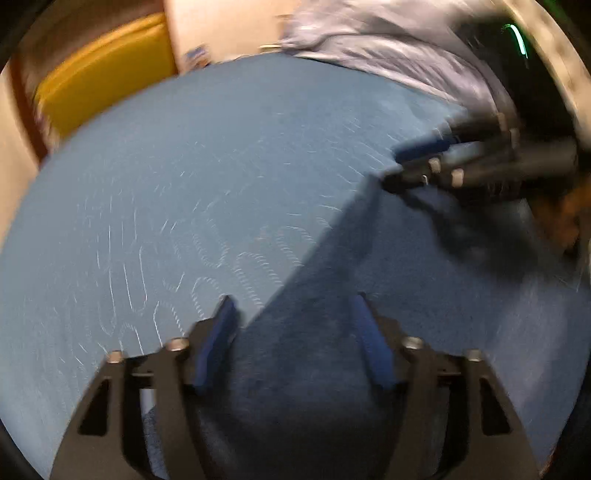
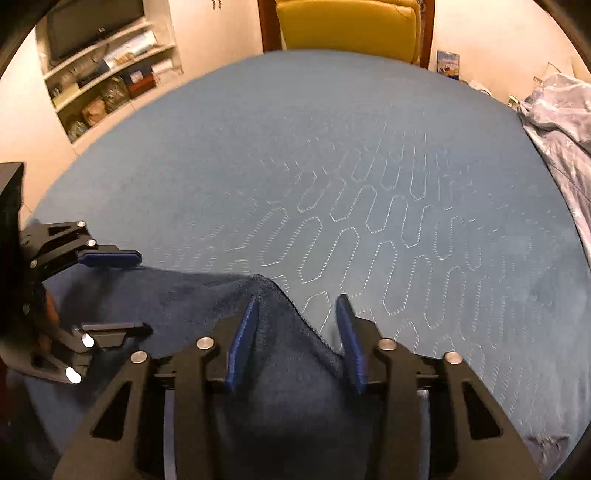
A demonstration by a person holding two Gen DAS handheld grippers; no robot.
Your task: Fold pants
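Dark navy pants (image 1: pixel 317 332) lie on a blue quilted bed cover (image 1: pixel 184 184), filling the near right part of the left wrist view. My left gripper (image 1: pixel 293 339) is open, its blue pads either side of the pants' edge. In the right wrist view the pants (image 2: pixel 280 354) lie bunched at the near left, their corner peaking between the pads. My right gripper (image 2: pixel 295 343) is open over that corner. The left gripper (image 2: pixel 136 291) shows at the left, open over the same cloth. The right gripper (image 1: pixel 417 162) shows blurred at the right of the left wrist view.
A yellow chair (image 2: pixel 347 26) stands beyond the bed's far edge. A crumpled pale lilac blanket (image 2: pixel 561 122) lies at the bed's right side. Shelves (image 2: pixel 107 74) with boxes fill the wall at the far left. The bed cover (image 2: pixel 369 184) stretches ahead.
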